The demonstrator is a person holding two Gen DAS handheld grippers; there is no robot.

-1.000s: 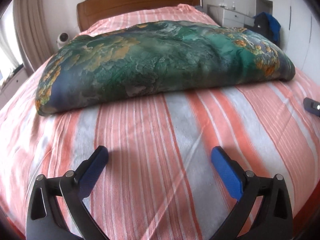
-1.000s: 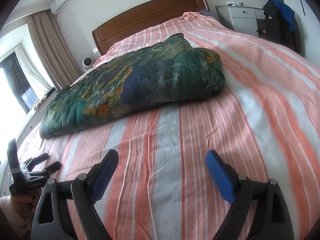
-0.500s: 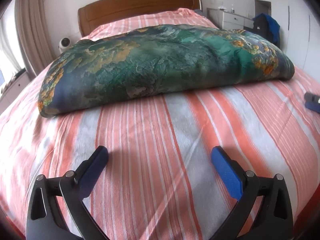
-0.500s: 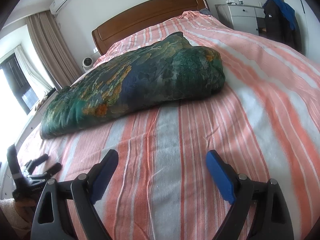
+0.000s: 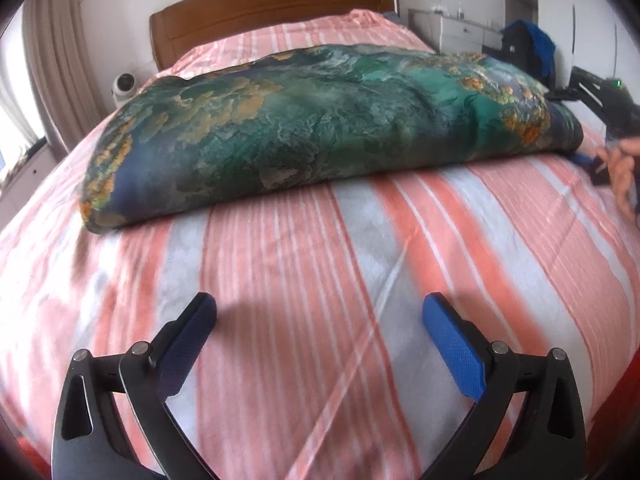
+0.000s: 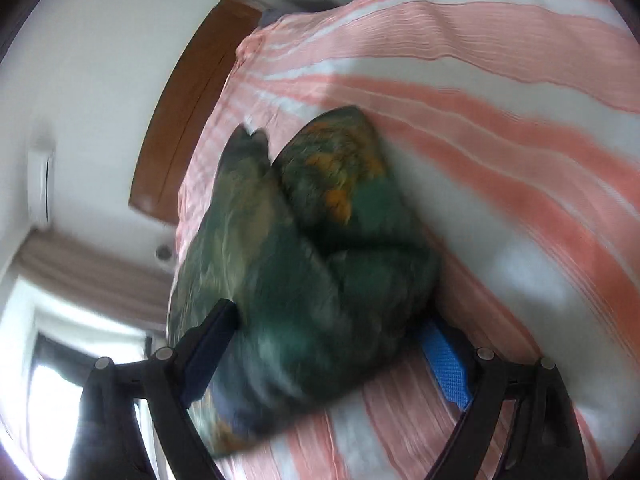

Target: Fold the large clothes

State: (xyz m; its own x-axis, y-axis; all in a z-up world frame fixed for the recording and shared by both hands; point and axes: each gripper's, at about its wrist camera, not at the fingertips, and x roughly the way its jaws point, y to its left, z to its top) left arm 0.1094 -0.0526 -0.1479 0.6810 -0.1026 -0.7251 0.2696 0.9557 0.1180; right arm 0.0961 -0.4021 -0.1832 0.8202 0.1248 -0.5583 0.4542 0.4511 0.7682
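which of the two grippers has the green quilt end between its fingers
The right gripper: its rolled, wide-open fingers straddle the folded green quilt's end. The left gripper has only striped bedspread between its fingers.

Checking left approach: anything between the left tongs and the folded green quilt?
Nothing visible. Only bare striped bedspread lies between the open left tongs and the folded green quilt. The right tongs already straddle its far right end.
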